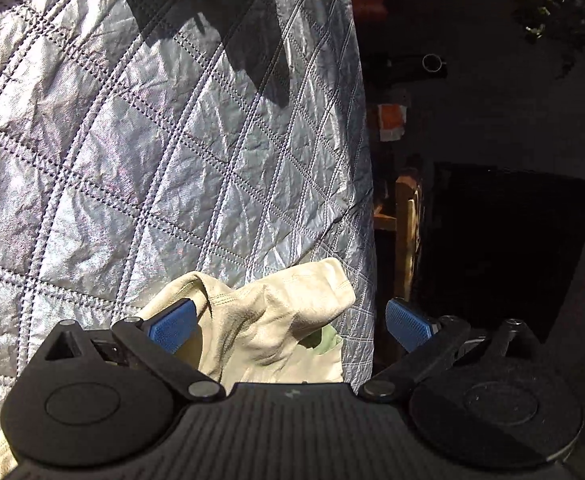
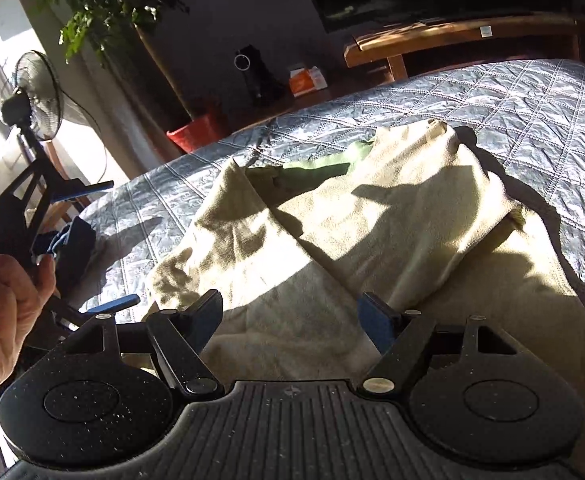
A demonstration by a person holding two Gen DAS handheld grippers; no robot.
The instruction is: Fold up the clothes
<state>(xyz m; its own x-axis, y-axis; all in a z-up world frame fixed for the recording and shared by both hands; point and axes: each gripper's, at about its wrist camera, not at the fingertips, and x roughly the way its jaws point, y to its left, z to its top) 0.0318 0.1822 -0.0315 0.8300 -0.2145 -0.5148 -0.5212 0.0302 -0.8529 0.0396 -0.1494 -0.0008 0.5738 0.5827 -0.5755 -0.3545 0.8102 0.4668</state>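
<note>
Right wrist view shows the cream garment [image 2: 372, 240] lying rumpled on the quilted grey bedspread [image 2: 532, 112], one long part folded diagonally over the rest and a patch of green fabric [image 2: 324, 164] showing near its far edge. Sun and hard shadows cross the cloth. The right gripper [image 2: 288, 320] hovers low over the near part of the garment with its blue-padded fingers spread apart and nothing between them. At the left of this view a hand [image 2: 0, 300] holds the left gripper [image 2: 100, 244], whose two blue fingers stand well apart beside the edge of the bed, clear of the cloth. A dark blue cloth [image 2: 68, 244] lies on the bedspread just behind that gripper. Left wrist view shows the same left gripper [image 1: 292, 320] spread wide, a bunched corner of the cream garment [image 1: 268, 320] rising between its fingers; whether either pad touches it I cannot tell. Beyond the bed stand a red pot [image 2: 196, 132] with a leafy plant [image 2: 104, 8], a black standing fan [image 2: 32, 92], an orange box [image 2: 306, 78] and a low wooden bench [image 2: 452, 40] against the dark wall.
</note>
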